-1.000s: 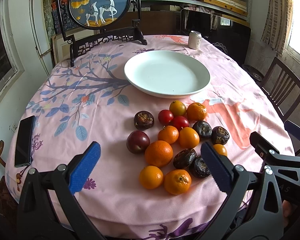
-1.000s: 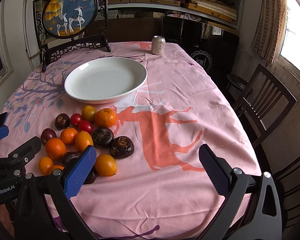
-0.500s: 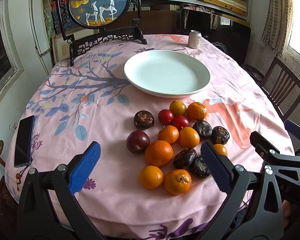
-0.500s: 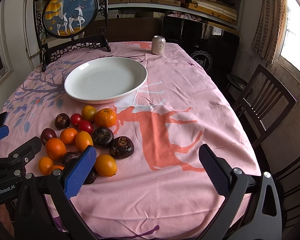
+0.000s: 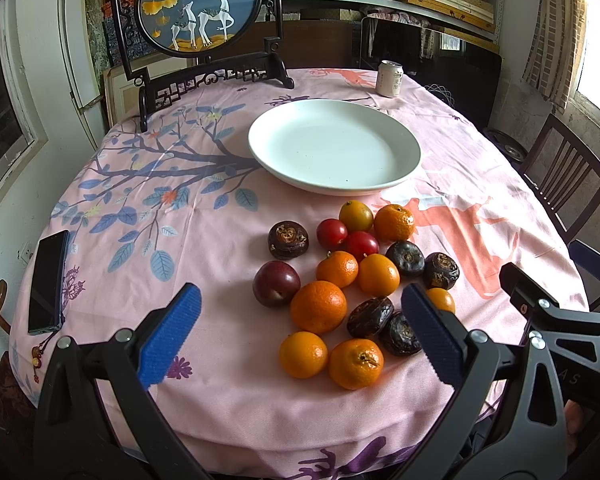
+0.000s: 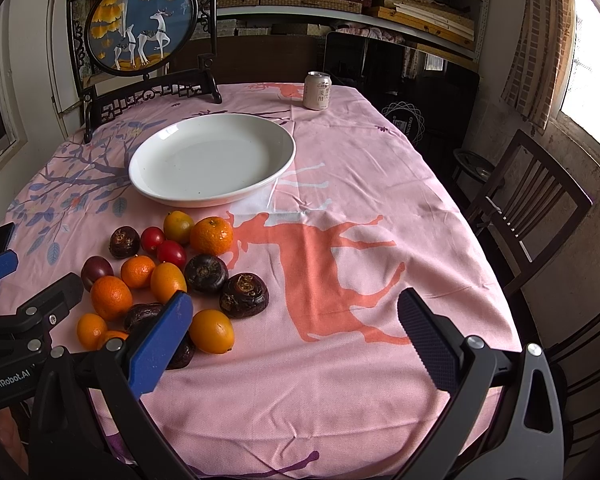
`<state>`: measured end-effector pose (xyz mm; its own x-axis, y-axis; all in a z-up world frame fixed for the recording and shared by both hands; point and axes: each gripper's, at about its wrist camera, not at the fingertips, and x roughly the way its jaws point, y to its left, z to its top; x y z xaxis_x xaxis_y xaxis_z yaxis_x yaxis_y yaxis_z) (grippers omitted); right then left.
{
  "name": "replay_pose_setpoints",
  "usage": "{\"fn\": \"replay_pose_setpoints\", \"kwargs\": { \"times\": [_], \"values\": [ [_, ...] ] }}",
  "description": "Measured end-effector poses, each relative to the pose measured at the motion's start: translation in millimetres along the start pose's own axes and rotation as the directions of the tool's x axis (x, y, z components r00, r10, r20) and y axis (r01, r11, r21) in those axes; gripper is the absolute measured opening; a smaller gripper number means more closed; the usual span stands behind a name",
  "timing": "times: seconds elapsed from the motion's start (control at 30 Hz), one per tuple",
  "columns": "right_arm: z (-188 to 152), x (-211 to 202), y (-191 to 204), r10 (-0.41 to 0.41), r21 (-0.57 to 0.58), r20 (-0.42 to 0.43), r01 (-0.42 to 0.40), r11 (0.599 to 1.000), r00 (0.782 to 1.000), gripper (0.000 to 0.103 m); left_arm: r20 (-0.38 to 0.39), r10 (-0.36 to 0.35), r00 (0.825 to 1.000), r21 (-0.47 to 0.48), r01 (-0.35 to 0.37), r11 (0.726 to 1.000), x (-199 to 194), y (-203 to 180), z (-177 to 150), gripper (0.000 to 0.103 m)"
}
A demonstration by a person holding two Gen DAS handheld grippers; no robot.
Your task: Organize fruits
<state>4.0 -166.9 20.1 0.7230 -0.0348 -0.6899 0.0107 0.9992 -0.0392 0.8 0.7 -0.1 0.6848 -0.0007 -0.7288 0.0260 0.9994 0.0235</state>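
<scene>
Both tools hang over the near edge of the worktop with nothing in them. The left gripper [image 5: 300,336] has its jaws spread wide above the heap of fruit, and the right gripper [image 6: 296,336] is spread just as wide over bare pink tablecloth [image 6: 360,184] to the right of the heap.

The fruit sits loose on the cloth near the front edge, just short of the empty white plate [image 5: 260,148] at the worktop's middle. It is a mixed lot: glossy mandarins [image 5: 318,306] with dimpled skin, two small red tomatoes [image 5: 332,233] touching each other, a dark red plum [image 5: 276,283] on the left of the group, and several brown-black water chestnuts [image 5: 288,239] with rough, ringed tops. Most pieces touch a neighbour.

All of it looks light. I would guess the mandarins give a little under pressure and grip well across their widest part. The tomatoes and plum are smooth, likely slippery and easily bruised, so a gentle pinch across the middle seems wise. The water chestnuts look hard and squat, best taken across their flat sides. Everything is round, so a nudge may set a neighbour rolling towards the edge.

A drink can [image 6: 317,91] stands near the far edge, and a phone [image 5: 48,280] lies at the left edge.
</scene>
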Motion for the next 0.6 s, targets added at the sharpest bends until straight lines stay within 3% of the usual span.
{"fn": "replay_pose_setpoints", "kwargs": {
  "times": [0.6],
  "values": [
    [0.0,1.0,-1.0,0.0,0.001,-0.001,0.0,1.0,1.0,0.102,-0.002,-0.002,1.0,-0.001,0.002,1.0,0.2,0.1,0.1,0.101]
  ]
}}
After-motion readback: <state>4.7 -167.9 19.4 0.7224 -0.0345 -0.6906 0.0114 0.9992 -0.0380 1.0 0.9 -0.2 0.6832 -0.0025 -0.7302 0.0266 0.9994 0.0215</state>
